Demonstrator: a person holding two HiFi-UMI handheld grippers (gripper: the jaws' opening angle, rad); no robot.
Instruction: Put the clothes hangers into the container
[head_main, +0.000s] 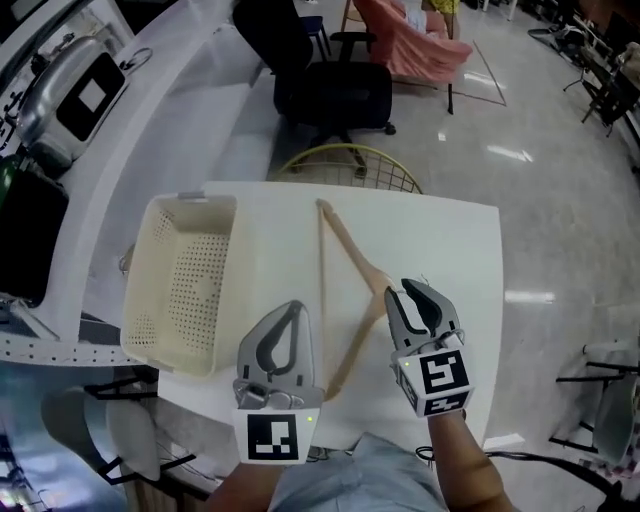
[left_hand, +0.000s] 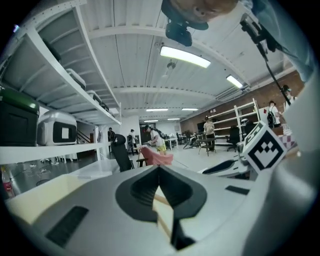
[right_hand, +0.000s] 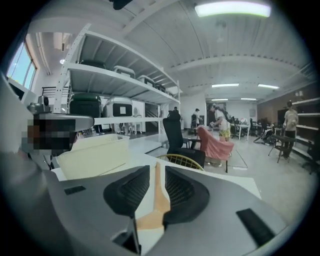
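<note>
A wooden clothes hanger (head_main: 350, 248) lies flat on the white table (head_main: 450, 260), its point toward the far edge. To its left stands the cream perforated container (head_main: 175, 280) with nothing in it. My right gripper (head_main: 408, 290) hovers at the hanger's neck on the right. Its jaws stand apart, and in the right gripper view the hanger (right_hand: 159, 195) shows through the gap without the pads pressing on it. Near the front edge, just left of the hanger's lower end, my left gripper (head_main: 297, 308) is shut with its tips together. It holds nothing, and the hanger (left_hand: 162, 205) lies beyond it.
A black office chair (head_main: 335, 95) and a yellow wire chair back (head_main: 350, 160) stand past the table's far edge. White shelving with cases runs along the left (head_main: 70, 90). The container (right_hand: 95, 155) sits near the table's left edge.
</note>
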